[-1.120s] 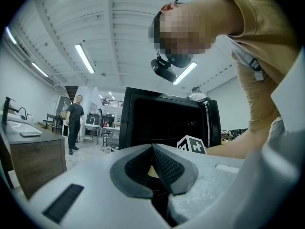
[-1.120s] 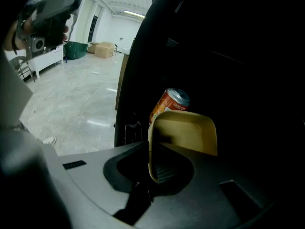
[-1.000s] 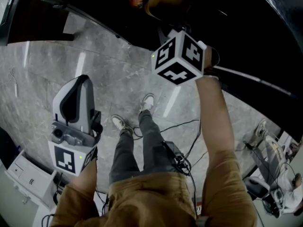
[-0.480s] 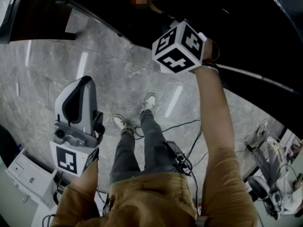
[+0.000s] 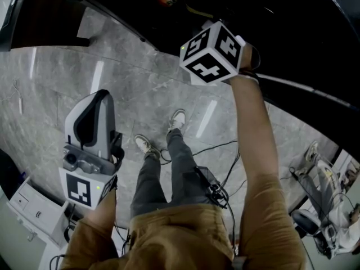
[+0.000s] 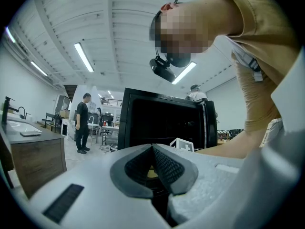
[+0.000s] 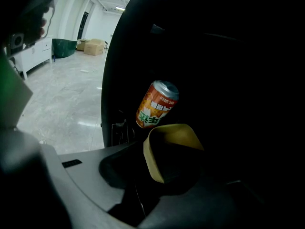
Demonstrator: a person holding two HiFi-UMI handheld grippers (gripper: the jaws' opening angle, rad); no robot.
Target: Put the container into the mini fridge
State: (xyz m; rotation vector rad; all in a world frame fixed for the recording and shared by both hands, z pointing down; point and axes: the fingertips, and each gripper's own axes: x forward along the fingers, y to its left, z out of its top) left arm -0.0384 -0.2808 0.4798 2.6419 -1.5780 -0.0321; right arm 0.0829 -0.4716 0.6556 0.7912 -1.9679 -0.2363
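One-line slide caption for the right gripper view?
Right tool, jaws just opening, tan container between them inside the dark mini fridge, orange can behind.

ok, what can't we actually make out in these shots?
- Mini fridge interior: right gripper view, all black; shelves unreadable.
- Right gripper: jaws have just been opening with the container between them; darkness hides whether the pads touch it.
- Container's contents: in shadow.
- Can: small print too small to read; head view shows it tiny at the top edge.
- Right gripper's jaws in head view: behind its marker cube.
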